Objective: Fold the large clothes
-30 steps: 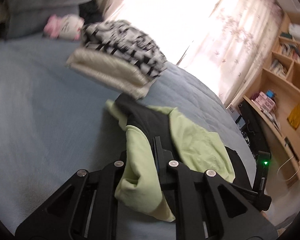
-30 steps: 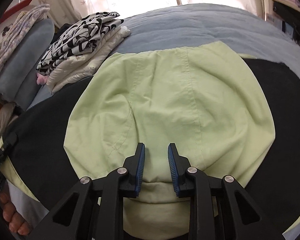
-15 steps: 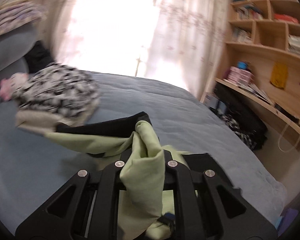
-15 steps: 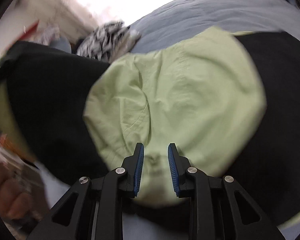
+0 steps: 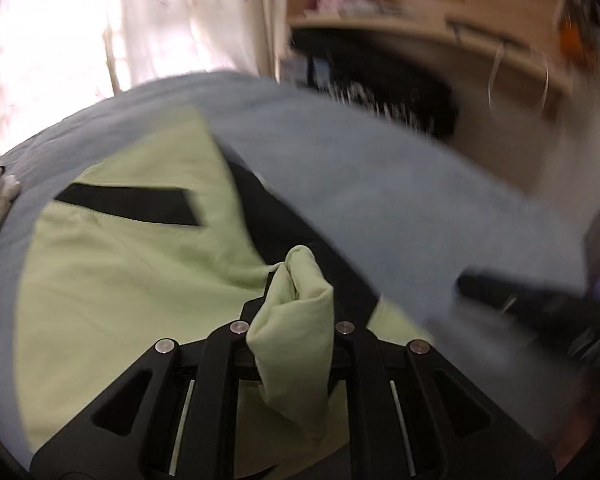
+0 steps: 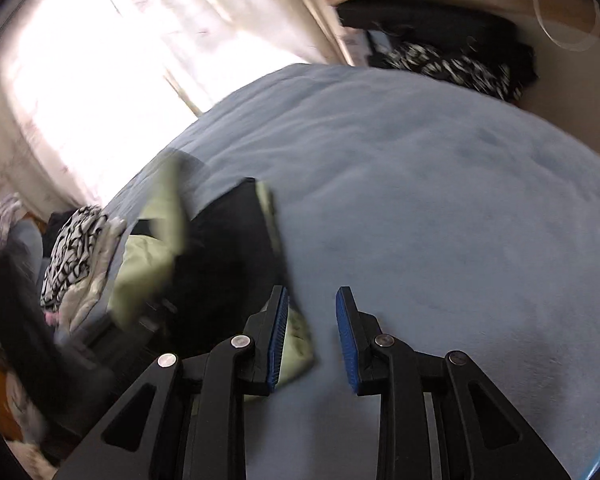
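Your left gripper (image 5: 290, 280) is clamped tight on a bunched fold of the light green and black garment (image 5: 124, 280); the pinched cloth rises between the fingers, hides the tips and hangs back over the black frame toward the camera. Ahead of those jaws and to their left, the rest of the garment lies spread on the blue-grey bedcover (image 5: 400, 184), green side up, with a black band crossing it farther out and a black strip running along its right edge just beyond the jaws. Your right gripper (image 6: 312, 336) stands partly open with nothing between its blue pads (image 6: 278, 336); only bare bedcover shows in the gap. To the left of the right jaws the garment appears as a dark heap with green folds, and one green corner sits just beside and behind the left pad; whether it touches the pad you cannot tell. Farther left of the right jaws lies a stack of folded clothes (image 6: 76, 256), black-and-white pattern on top of pale cloth. Beyond both jaws, past the bed, hang bright curtains (image 6: 100, 60), much blurred.
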Demonstrator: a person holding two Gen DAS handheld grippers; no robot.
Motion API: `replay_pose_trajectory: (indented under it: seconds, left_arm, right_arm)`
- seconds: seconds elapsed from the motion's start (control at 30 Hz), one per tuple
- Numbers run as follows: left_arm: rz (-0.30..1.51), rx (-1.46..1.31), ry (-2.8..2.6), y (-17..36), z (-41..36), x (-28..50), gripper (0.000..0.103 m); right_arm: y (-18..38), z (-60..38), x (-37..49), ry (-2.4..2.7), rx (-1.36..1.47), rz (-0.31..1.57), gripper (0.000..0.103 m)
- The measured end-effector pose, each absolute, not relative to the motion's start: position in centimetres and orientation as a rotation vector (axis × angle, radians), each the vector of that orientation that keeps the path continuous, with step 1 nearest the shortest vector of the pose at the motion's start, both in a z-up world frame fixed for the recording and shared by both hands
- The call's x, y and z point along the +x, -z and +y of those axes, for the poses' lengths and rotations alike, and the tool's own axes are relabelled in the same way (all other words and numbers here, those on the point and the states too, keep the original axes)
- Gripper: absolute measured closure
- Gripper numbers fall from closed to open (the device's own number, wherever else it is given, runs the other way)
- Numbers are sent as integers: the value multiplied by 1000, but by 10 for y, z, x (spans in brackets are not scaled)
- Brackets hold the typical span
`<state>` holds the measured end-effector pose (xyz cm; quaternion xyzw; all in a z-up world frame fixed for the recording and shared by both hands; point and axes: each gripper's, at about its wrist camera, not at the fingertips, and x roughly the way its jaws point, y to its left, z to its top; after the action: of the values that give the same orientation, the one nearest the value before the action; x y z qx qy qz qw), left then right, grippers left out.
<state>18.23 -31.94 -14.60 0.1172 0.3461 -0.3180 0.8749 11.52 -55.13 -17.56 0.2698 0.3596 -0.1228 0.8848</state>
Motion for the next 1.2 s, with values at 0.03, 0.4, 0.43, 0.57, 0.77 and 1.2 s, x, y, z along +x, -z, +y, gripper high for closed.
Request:
replay_pose_trajectory:
  seconds: [0.03, 0.4, 0.43, 0.57, 0.77, 1.2]
  left_arm:
    - [742, 266, 658, 155, -326, 180, 95]
    - [714, 66, 674, 122, -321, 190, 95]
    - [718, 71, 675, 121, -324, 191, 95]
    - [753, 152, 659, 141, -339, 197, 95]
    - [835, 182, 720, 140, -337, 193, 60]
    - [779, -5, 598, 75, -198, 184, 36]
  right_arm:
    - [179, -551, 113, 258, 565, 756, 78]
    - [182, -563, 101, 244, 575, 723, 78]
    - [181, -568, 104, 252, 566, 726, 78]
    - [178, -569, 103, 266, 558, 751, 78]
    - [167, -564, 107, 267, 528, 766, 66]
    - [101, -533, 161, 62, 428, 765, 65]
